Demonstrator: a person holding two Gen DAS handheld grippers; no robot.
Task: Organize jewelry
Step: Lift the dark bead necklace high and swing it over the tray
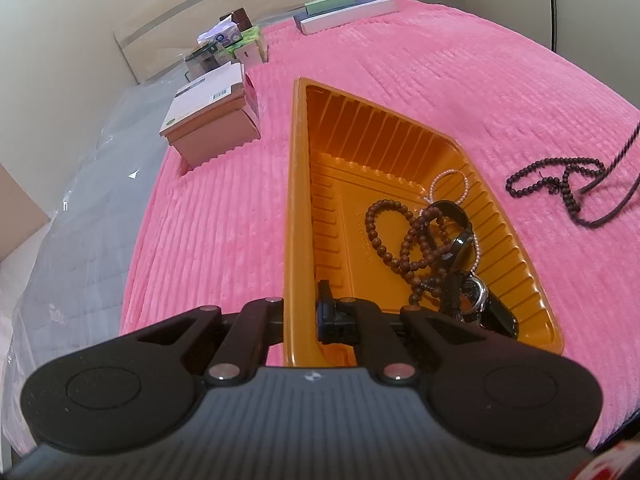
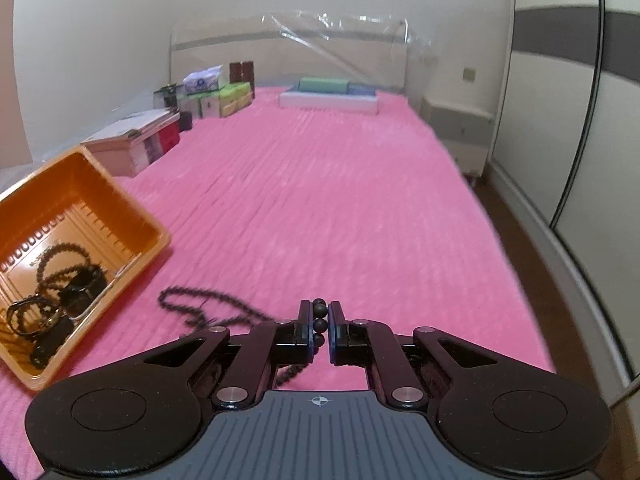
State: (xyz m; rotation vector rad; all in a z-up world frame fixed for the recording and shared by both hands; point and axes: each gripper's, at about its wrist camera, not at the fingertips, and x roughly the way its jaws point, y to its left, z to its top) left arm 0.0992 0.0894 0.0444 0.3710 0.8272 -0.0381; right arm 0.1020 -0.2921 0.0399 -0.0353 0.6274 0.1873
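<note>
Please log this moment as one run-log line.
left gripper: shut on tray rim | right gripper: shut on black beads, rest trailing on blanket

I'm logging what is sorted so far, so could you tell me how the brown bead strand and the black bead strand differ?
The brown bead strand lies inside the orange tray, tangled with a watch; the black bead strand lies on the pink blanket outside it. The brown strand is free of any gripper; the right gripper is shut on the black strand's beads. Their colours differ, reddish brown against black. Both are strings of small round beads.
</note>
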